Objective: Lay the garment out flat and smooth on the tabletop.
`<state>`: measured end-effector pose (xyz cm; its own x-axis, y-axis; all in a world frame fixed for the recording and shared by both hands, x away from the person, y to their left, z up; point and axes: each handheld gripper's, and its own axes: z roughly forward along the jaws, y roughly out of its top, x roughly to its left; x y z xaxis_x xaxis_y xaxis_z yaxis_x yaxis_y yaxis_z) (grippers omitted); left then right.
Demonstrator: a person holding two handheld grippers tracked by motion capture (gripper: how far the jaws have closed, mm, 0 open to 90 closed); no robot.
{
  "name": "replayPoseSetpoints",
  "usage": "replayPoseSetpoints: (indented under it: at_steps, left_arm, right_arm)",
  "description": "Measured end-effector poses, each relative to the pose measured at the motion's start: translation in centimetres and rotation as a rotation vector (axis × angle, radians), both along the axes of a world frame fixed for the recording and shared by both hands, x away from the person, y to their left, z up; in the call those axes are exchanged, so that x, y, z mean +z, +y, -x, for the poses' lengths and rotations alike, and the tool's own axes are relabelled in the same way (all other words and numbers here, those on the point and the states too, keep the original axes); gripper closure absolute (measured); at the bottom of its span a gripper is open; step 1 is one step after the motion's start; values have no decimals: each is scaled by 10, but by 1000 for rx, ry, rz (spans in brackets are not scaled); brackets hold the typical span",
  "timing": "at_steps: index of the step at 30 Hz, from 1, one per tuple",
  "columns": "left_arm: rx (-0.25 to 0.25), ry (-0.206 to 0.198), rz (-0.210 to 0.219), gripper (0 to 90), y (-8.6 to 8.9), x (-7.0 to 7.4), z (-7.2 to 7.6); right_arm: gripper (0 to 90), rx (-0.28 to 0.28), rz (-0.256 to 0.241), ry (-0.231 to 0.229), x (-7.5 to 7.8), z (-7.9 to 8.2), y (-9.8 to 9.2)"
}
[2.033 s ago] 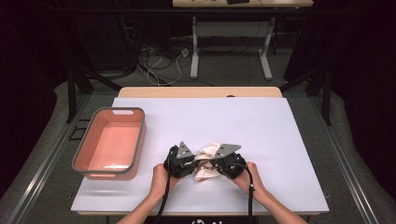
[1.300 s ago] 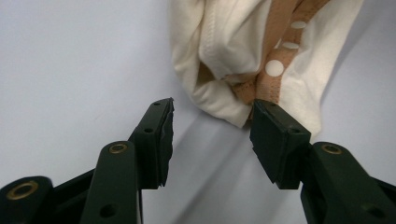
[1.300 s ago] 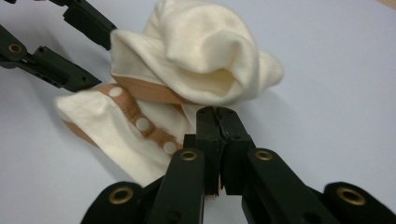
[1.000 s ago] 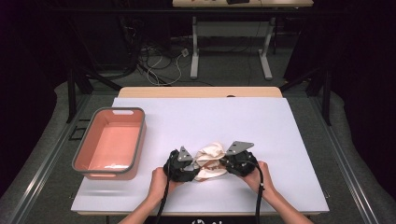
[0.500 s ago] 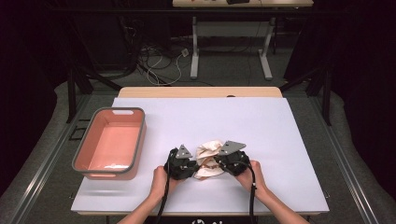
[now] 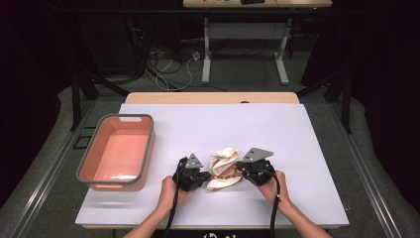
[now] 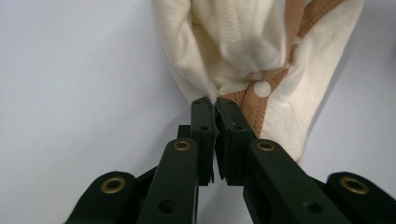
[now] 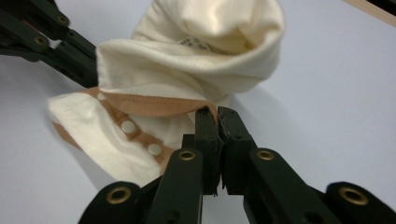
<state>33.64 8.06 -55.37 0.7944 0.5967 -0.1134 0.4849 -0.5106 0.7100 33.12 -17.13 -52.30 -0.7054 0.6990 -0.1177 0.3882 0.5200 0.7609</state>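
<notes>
A: Where is the cream garment (image 6: 224,167) lying?
B: It is sitting bunched on the white counter (image 6: 307,148), between the two grippers, right of the pink tub (image 6: 143,163).
A: What are the fingers doing?
B: The left gripper (image 7: 215,103) is pinching its cream edge; the right gripper (image 8: 216,113) is clamping the tan trim (image 8: 154,105), both pairs pressed together.

Quick count: one cream baby garment (image 6: 224,167) with tan trim and three white snaps, one pink tub (image 6: 118,151), one white table (image 6: 218,124), two grippers, left (image 6: 198,174) and right (image 6: 243,167).
</notes>
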Motion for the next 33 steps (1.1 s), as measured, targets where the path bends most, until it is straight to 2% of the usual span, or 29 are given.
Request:
replayPoseSetpoints:
  at_steps: [1,5,10,15,16,17,18,20,21,25,33]
  left_arm:
    - [0,-5,-1,897,1,1,1]
    - [6,-7,-4,895,5,2,1]
    - [9,-1,-9,839,4,-1,0]
    - [2,-2,-20,769,3,-1,1]
    - [1,2,-21,720,3,-1,1]
    - [1,2,-21,696,3,-1,1]
    - [-1,4,-29,666,3,-1,1]
    - [-3,4,-33,655,2,-1,1]
    - [1,6,-36,641,2,-1,1]
    - [3,13,-40,600,2,-2,0]
    - [10,6,-36,598,0,-4,0]
  right_arm:
    - [877,-19,-10,14,-1,-1,-5]
    - [875,-36,-17,22,-1,-2,-11]
    - [859,-60,4,44,-4,-4,-15]
    - [751,-44,38,62,-6,-5,-13]
    - [677,-36,48,50,-5,-4,-11]
    - [677,-36,48,50,-5,-4,-11]
    - [588,-19,65,37,-4,-2,-8]
    - [569,-19,79,31,-3,-2,-6]
    - [550,-5,101,19,-3,-1,-3]
    - [446,23,120,4,-2,1,3]
    - [396,71,155,-30,1,4,16]
